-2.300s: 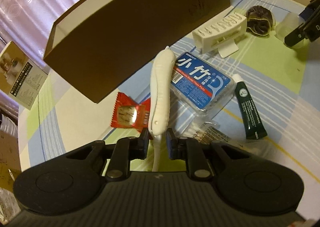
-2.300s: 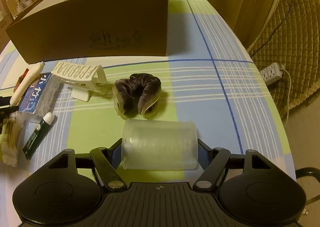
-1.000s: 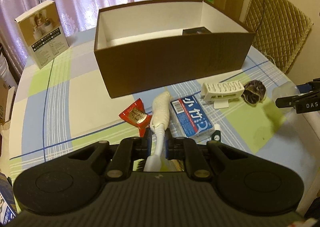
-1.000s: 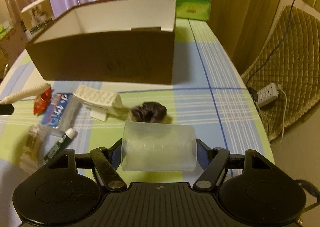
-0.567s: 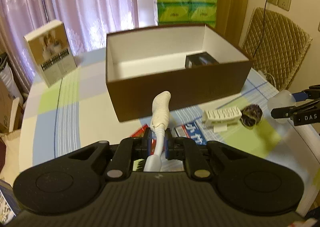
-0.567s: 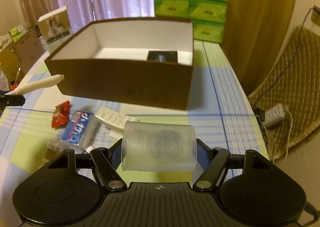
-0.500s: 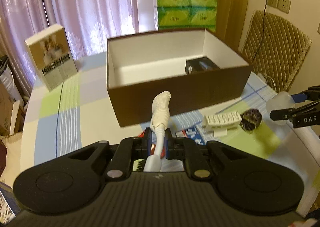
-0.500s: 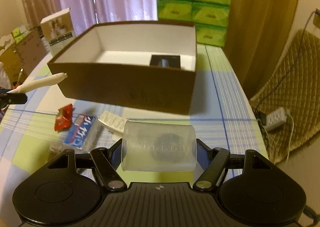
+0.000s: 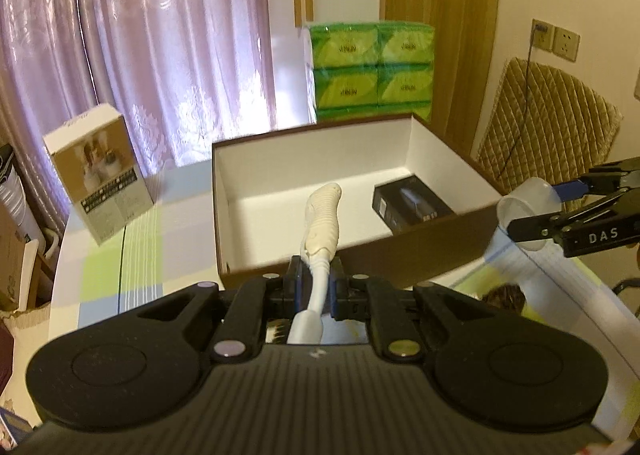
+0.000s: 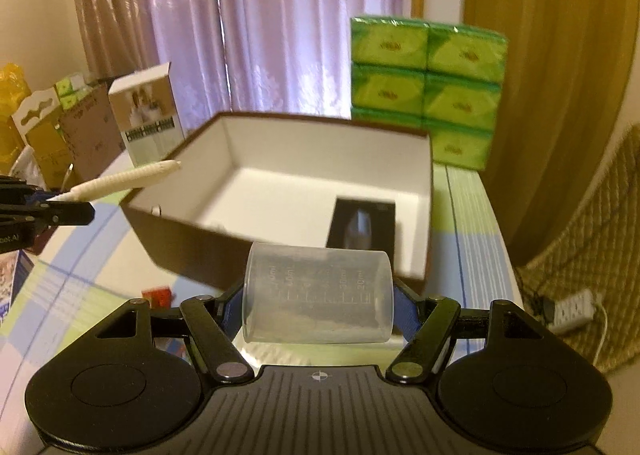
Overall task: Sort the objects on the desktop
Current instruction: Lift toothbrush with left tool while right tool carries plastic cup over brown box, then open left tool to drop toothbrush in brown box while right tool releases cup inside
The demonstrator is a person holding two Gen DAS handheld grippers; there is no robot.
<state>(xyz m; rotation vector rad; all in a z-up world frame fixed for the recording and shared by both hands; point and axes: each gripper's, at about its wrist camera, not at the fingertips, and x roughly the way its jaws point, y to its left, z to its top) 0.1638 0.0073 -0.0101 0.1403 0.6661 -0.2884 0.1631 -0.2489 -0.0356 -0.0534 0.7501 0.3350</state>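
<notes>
While both have risen nearer, the left hand-held gripper [image 9: 316,289] clamps the toothbrush [image 9: 322,223], the right hand-held gripper [image 10: 318,305] clamps the cup [image 10: 318,295]; ahead, the box [image 10: 208,239] holds a black carton [image 10: 362,225].

Lilac curtains [image 9: 160,35], quilted chair [image 9: 552,127].

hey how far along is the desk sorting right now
Done: one black box lies in the brown box. In hand: left gripper holds a white toothbrush, right gripper a clear measuring cup, both near the box. Left: a red packet and dark scrunchie remain on the table.
</notes>
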